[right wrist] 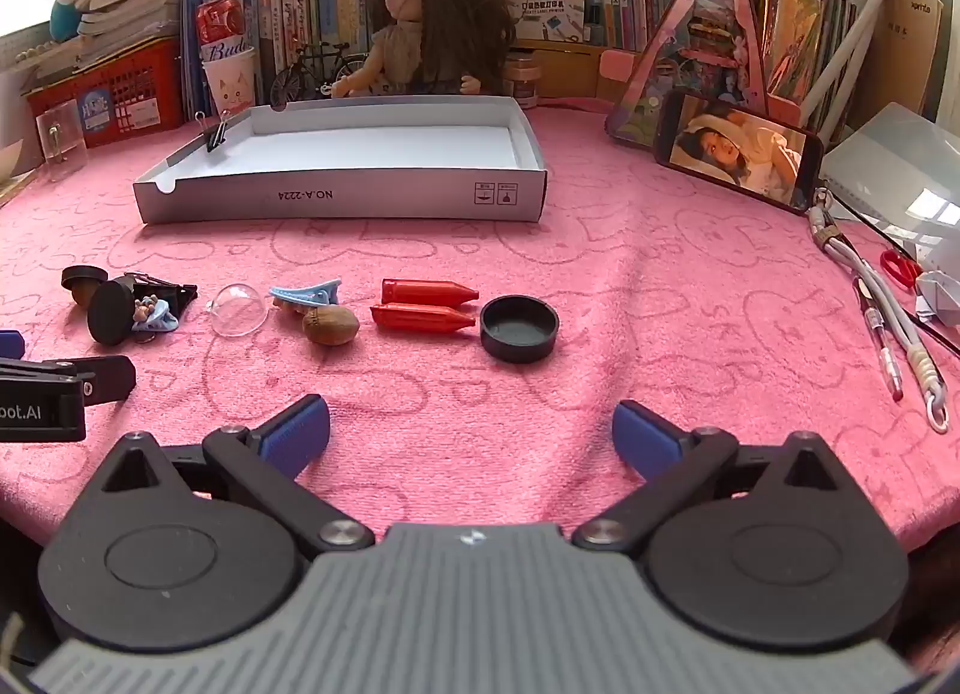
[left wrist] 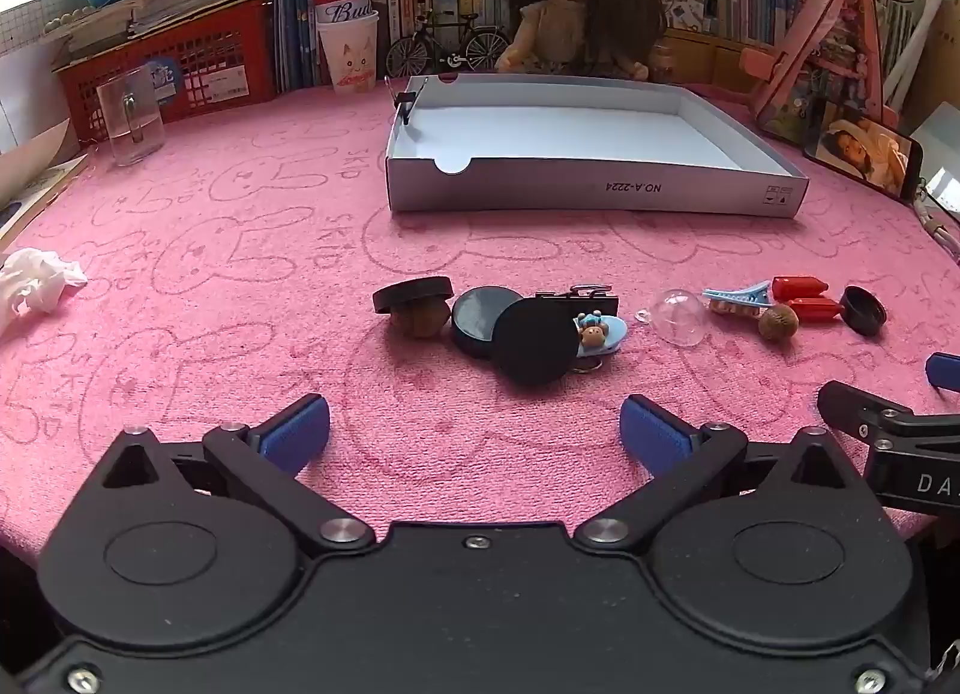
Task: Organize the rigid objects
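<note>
A row of small objects lies on the pink cloth before a shallow white box [left wrist: 594, 193] [right wrist: 342, 202]. In the left wrist view: a black disc on a nut [left wrist: 414, 304], two black discs [left wrist: 528, 340], a binder clip with a blue charm [left wrist: 600, 328], a clear dome [left wrist: 681, 316], a blue hair clip [left wrist: 738, 298]. In the right wrist view: a walnut [right wrist: 330, 324], two red capsules [right wrist: 423, 305], a black cap [right wrist: 519, 328]. My left gripper [left wrist: 474, 433] is open and empty, short of the discs. My right gripper [right wrist: 471, 433] is open and empty, short of the capsules.
A binder clip [right wrist: 216, 136] grips the box's left wall. Behind stand a doll [right wrist: 432, 28], a model bicycle, books, a red basket [left wrist: 174, 64] and a glass [left wrist: 129, 121]. A phone [right wrist: 738, 148], pens and cords [right wrist: 900, 334] lie right. Crumpled tissue [left wrist: 33, 286] lies left.
</note>
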Demonstrator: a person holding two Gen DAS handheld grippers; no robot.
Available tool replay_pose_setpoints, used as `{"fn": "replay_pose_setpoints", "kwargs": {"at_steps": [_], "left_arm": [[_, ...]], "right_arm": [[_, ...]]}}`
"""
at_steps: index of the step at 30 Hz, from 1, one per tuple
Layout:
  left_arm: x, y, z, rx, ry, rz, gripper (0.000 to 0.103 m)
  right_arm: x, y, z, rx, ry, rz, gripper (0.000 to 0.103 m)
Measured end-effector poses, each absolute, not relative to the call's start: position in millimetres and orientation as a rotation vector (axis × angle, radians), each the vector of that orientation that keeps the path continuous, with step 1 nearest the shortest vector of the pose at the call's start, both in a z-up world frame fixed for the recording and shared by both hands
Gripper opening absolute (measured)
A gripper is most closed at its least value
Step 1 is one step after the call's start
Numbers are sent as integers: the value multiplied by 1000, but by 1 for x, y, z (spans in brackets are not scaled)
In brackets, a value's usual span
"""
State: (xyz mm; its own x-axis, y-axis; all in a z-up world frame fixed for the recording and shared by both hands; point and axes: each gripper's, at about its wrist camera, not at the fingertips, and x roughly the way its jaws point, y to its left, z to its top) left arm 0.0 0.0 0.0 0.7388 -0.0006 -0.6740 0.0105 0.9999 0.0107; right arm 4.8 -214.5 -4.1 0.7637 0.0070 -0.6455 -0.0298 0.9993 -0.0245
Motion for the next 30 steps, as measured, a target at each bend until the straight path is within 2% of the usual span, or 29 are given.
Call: {"fn": "replay_pose_setpoints", "kwargs": {"at_steps": [30], "left_arm": [[2,-1,1,12,757,-7,103]], "right_arm": [[7,-213,-2,-35,718,12,103]]}}
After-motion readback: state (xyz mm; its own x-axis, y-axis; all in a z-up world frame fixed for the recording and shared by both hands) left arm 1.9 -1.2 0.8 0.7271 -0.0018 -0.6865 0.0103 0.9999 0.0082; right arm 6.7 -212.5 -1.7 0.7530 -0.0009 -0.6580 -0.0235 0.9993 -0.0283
